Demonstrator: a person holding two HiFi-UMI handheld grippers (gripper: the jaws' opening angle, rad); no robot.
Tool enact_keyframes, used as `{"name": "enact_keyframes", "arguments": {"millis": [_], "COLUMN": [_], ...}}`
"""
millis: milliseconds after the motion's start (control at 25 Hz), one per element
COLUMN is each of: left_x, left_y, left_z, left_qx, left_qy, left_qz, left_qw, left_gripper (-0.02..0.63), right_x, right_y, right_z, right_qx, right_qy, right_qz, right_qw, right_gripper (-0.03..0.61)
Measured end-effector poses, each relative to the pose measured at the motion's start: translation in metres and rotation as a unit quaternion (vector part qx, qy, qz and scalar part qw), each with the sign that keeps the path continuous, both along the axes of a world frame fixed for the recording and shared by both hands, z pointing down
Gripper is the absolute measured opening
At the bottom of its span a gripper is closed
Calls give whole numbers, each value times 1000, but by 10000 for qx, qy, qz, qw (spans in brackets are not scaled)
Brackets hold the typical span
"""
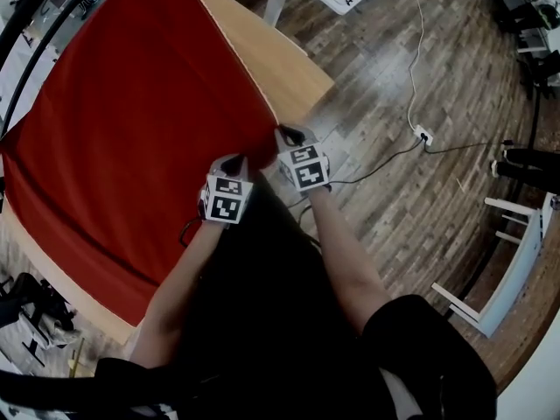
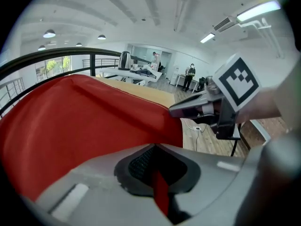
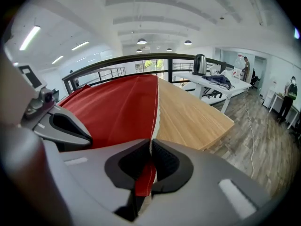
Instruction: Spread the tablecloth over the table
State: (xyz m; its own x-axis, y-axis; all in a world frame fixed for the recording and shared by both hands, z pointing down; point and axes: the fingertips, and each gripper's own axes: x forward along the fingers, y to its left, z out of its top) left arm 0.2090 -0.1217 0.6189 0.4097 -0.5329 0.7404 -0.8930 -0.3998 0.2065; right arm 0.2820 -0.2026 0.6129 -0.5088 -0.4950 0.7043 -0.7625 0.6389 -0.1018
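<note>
a: any writing to read in this one?
b: only the black-and-white square patterns on each marker cube point(image 1: 226, 198). no letters can be made out on them.
a: where is the tablecloth?
b: the red tablecloth point(image 1: 131, 129) lies over most of the wooden bench point(image 1: 289, 68), whose right strip and corner show bare. its pale-trimmed edge runs down toward the two tools at the near side.
a: and the grip?
b: the left hand-held gripper point(image 2: 159, 185) is pressed together on a fold of the red cloth. the right hand-held gripper point(image 3: 148, 166), just beside it, pinches the trimmed edge between its ribbed pads.
a: what is lost to view?
b: in the head view the person's arms and dark clothing cover the bench's near edge, and the cloth's far left is cut off at the frame. the distant people point(image 2: 190, 75) near the white table point(image 3: 211, 83) are too small to make out, as is the clutter on that table.
</note>
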Motion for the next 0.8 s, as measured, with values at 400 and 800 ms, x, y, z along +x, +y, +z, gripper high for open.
{"name": "enact_keyframes", "arguments": {"millis": [400, 800], "left_x": [-5, -7], "left_y": [2, -13], "left_z": [6, 3], "left_qx": [-359, -681], "left_qy": [-120, -37], "left_qz": [-239, -1090], "left_qw": [9990, 9917], "left_gripper": [5, 5], "right_x": [69, 107], "right_y": [-68, -152], "right_z": [-29, -1], "right_qx": [402, 745], "right_qy": [688, 1557], "right_qz": [-300, -1488], "right_qw": [9964, 9737], "right_gripper": [18, 18]}}
